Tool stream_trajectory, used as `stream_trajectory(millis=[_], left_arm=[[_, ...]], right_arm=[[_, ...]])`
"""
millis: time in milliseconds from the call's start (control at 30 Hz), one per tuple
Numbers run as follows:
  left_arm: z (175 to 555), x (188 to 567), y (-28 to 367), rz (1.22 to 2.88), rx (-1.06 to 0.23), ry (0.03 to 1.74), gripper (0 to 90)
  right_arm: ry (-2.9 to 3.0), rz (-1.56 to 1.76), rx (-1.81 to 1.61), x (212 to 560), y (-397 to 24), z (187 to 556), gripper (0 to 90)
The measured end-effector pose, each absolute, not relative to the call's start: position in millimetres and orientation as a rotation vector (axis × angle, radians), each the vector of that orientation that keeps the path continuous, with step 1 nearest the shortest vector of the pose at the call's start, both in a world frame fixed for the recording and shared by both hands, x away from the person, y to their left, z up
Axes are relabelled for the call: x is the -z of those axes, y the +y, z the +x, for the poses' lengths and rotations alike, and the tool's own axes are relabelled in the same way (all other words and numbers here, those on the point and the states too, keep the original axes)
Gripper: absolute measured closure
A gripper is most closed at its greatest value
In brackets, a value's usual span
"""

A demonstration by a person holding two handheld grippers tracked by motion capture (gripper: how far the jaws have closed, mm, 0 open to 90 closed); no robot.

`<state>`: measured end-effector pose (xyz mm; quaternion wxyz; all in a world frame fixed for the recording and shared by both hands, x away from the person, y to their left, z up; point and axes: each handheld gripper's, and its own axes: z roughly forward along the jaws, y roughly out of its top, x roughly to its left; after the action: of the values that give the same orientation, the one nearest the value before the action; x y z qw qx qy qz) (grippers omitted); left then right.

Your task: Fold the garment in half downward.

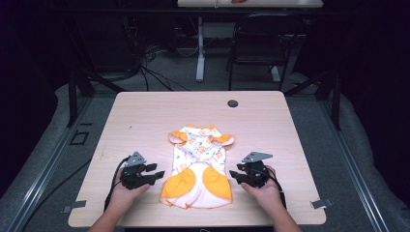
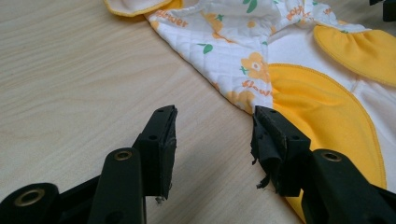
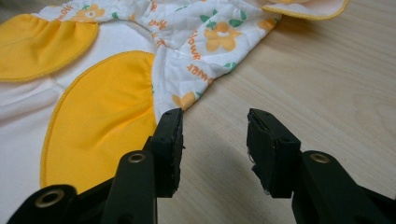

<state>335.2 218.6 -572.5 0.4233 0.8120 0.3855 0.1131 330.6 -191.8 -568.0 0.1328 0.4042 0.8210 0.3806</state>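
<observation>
On the light wooden table (image 1: 145, 116), near its front middle, a small baby garment (image 1: 199, 166) lies spread flat with its yellow-trimmed sleeves toward the far side and its wide white-and-yellow hem toward the person, likely laid out this way so both side edges are easy to reach. Flanking it symmetrically, the left gripper (image 1: 153, 172) and the right gripper (image 1: 238, 175) rest low at either side of the hem, probably poised to take both edges at once. Each has its jaws spread wide with only bare tabletop between them, holding nothing; one pad (image 2: 268, 140) of the left gripper sits just at the quilted edge.
</observation>
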Motion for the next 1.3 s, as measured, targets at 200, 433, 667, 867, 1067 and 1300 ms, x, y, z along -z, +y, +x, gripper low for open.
stream_trajectory(millis=[200, 433, 667, 867, 1067, 1300], left_arm=[[336, 573, 217, 2.035, -0.283, 0.961, 50.7], [338, 574, 206, 2.031, -0.257, 0.937, 53.4], [338, 575, 184, 2.076, -0.255, 0.869, 56.6], [338, 580, 172, 2.132, -0.243, 0.838, 59.0], [336, 582, 169, 2.164, -0.230, 0.826, 61.2], [331, 583, 169, 2.169, -0.223, 0.817, 61.4]], right_arm=[[2.394, 1.148, -1.091, 570, -189, 331, 55.5], [2.407, 1.126, -1.137, 569, -177, 332, 55.4], [2.448, 1.029, -1.154, 569, -155, 333, 55.4], [2.481, 1.006, -1.125, 574, -144, 334, 56.9], [2.518, 0.999, -1.085, 578, -143, 335, 58.9], [2.531, 0.978, -1.083, 578, -145, 330, 60.0]])
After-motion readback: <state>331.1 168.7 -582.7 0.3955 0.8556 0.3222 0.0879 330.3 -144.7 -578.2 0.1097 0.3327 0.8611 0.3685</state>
